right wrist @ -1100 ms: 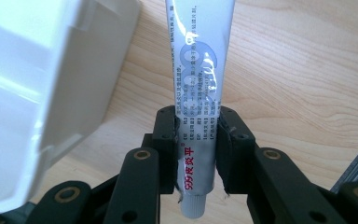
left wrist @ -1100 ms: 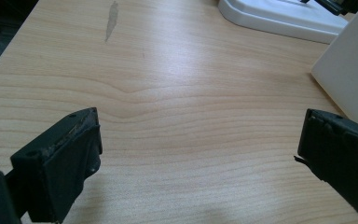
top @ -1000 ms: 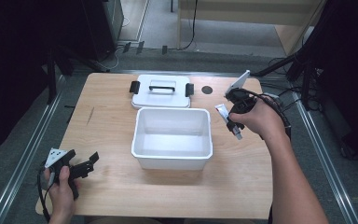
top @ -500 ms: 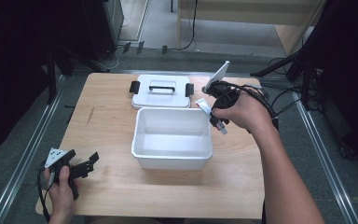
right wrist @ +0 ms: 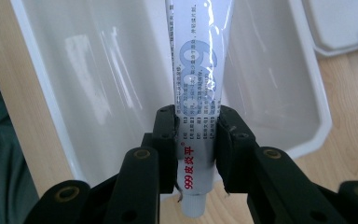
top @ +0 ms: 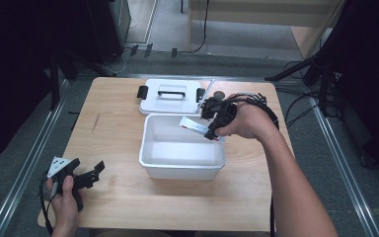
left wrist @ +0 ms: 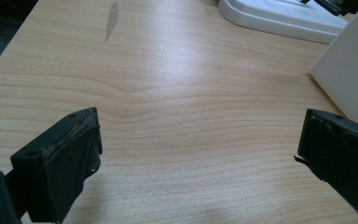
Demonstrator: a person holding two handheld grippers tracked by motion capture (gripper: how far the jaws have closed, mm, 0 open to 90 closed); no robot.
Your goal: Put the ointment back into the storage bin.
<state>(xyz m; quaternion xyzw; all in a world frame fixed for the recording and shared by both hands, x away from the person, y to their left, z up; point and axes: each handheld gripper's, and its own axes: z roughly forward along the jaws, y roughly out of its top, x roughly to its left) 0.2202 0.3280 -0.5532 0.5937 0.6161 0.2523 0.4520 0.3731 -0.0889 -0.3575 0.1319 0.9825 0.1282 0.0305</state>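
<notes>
A white plastic bin (top: 182,165) stands open in the middle of the wooden table. Over its right rim my right gripper (top: 211,132) is shut on a white ointment tube (top: 193,126) with blue and red print. In the right gripper view the tube (right wrist: 198,70) reaches out over the bin's bare inside (right wrist: 102,70), and the two jaws pinch it near its cap end. My left gripper (top: 91,174) rests open at the table's front left corner, its jaws wide apart above bare wood (left wrist: 191,121).
The bin's white lid (top: 170,96), with a handle and black side clips, lies flat behind the bin. The bin's side wall (left wrist: 349,74) rises at the right of the left gripper view. Cables trail off the table's right side.
My right gripper carried the tube leftward, from the table's right side to above the bin's right rim. The left gripper stayed where it was.
</notes>
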